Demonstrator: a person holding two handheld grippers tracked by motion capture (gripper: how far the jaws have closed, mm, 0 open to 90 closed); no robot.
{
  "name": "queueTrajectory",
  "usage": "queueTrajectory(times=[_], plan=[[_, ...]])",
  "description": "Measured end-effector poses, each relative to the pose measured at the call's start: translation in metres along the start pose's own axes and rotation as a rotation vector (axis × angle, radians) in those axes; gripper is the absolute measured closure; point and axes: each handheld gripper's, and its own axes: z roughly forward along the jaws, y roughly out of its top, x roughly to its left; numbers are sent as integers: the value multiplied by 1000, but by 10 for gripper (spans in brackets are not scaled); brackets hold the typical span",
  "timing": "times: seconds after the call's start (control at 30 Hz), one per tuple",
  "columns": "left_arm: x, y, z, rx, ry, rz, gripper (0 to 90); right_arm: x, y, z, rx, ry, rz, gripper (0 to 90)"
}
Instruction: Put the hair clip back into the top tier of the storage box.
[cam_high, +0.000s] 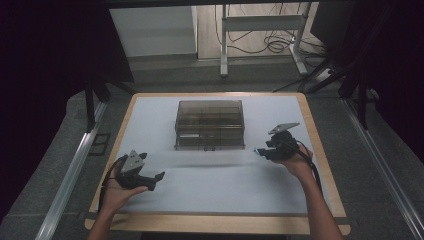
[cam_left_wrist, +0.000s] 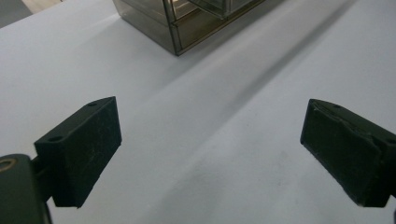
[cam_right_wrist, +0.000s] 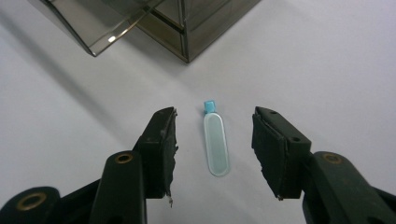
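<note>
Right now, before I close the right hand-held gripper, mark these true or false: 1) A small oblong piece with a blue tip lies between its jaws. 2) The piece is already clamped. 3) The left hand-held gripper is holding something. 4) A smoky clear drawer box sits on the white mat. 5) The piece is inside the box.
1) True: the small oblong piece lies on the mat between the jaws of the right hand-held gripper.
2) False: the jaws stand apart from it on both sides.
3) False: the left hand-held gripper is open with nothing between its jaws.
4) True: the drawer box stands on the white mat.
5) False: it lies on the mat, outside the box.
</note>
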Motion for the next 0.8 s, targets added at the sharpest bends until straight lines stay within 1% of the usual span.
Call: queueTrajectory(times=[0.07, 0.27, 0.43, 0.67, 0.7, 0.8], plan=[[-1, 0, 1, 1, 7, 1, 63, -1, 2, 3, 12, 0, -6, 487], [0, 0, 0, 2, 9, -9, 71, -2, 7, 11, 47, 6, -13, 487], [0, 1, -1, 5, 6, -12, 73, -2, 9, 21, 96, 15, -24, 493], [1, 1, -3, -2, 4, -23, 74, -1, 10, 28, 128, 21, -30, 532], [1, 1, -3, 1, 4, -20, 74, -2, 10, 28, 131, 22, -29, 539], [0, 1, -1, 2, 1, -24, 74, -3, 9, 29, 145, 16, -38, 559]])
